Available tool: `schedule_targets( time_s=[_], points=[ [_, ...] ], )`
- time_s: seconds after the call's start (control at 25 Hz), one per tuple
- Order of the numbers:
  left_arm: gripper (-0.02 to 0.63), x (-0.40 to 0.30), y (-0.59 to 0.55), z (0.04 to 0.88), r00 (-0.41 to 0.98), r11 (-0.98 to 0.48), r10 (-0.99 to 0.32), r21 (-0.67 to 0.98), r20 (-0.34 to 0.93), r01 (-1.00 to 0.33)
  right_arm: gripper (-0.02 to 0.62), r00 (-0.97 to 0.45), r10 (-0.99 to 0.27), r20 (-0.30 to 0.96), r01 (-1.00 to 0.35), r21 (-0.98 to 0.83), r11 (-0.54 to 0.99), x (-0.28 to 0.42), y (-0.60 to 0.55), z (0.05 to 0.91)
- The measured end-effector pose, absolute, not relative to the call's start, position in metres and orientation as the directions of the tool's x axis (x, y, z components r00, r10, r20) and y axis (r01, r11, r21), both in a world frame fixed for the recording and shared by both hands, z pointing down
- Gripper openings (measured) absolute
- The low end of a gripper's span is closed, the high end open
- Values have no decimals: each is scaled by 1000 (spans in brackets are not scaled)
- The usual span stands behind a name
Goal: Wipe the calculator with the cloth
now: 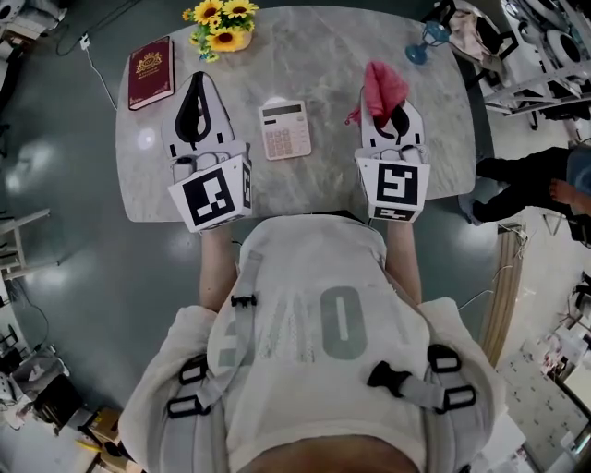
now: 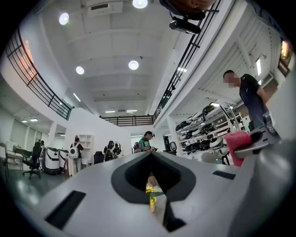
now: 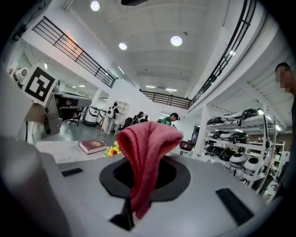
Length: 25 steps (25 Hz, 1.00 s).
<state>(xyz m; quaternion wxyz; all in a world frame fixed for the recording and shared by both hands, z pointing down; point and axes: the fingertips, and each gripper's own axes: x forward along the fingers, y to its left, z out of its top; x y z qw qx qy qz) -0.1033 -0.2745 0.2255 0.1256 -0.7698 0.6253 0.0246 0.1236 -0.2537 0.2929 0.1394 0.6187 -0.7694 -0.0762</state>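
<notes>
Two grippers hover above the table's point(image 1: 332, 65) near edge: the left gripper point(image 1: 199, 81) is pinched shut on nothing, and the right gripper point(image 1: 390, 118) clamps the one pink-red cloth point(image 1: 383, 85), which flops over its tips. Between them, mid-table, lies one pale pink calculator point(image 1: 284, 129), face up, touching neither. Beyond sit one dark red book point(image 1: 150, 72) at the far left corner and one sunflower bunch point(image 1: 220, 23) at the far edge.
</notes>
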Motion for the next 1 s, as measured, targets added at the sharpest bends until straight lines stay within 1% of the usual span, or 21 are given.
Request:
schedule_targets(
  time_s=[0.44, 1.0],
  points=[
    [21, -98, -274, 216, 218, -191, -953, -140, -212, -972, 55, -207, -971, 119, -938, 259, 232, 128, -255, 292],
    [20, -108, -280, 211, 201, -176, -956, -131, -216, -976, 55, -196, -976, 100, -935, 279, 216, 129, -263, 280]
  ],
)
